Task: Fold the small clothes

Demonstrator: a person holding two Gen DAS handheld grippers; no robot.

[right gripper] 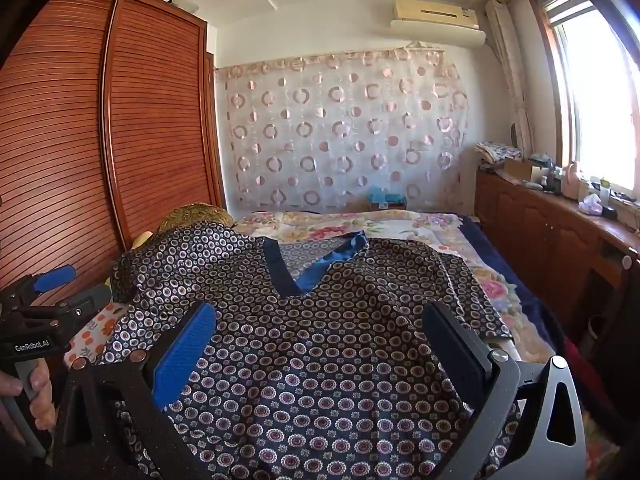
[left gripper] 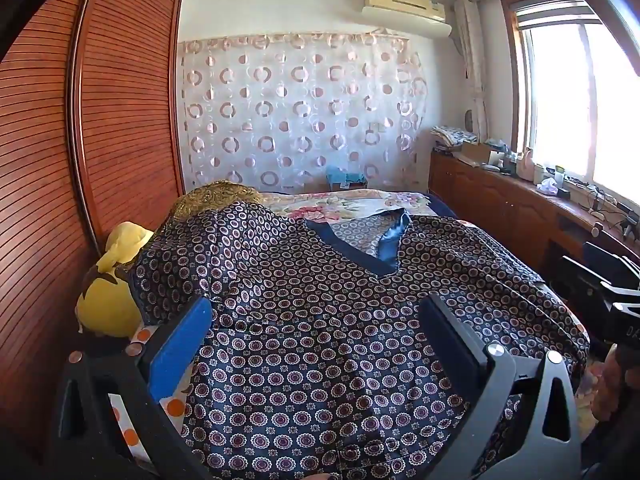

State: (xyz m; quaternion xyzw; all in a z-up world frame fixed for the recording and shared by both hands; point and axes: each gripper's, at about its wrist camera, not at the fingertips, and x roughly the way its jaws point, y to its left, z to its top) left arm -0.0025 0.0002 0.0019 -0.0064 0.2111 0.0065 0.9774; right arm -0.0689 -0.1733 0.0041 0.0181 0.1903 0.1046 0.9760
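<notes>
A dark blue V-neck top [left gripper: 320, 320] with a circle print lies spread front-up on the bed, also in the right wrist view [right gripper: 320, 340]. Its plain blue collar [left gripper: 360, 252] points away from me. My left gripper [left gripper: 316, 320] is open above the lower left part of the top, with nothing between its fingers. My right gripper [right gripper: 320, 328] is open above the lower right part, also empty. The left gripper shows at the left edge of the right wrist view [right gripper: 52, 288]. The right gripper shows at the right edge of the left wrist view [left gripper: 616, 292].
A floral bedspread [right gripper: 360, 224] covers the bed. A yellow plush toy [left gripper: 108, 292] and a gold cushion [left gripper: 216, 196] lie at the left by the wooden wardrobe [left gripper: 80, 140]. A wooden cabinet [right gripper: 560, 232] with clutter runs under the window on the right.
</notes>
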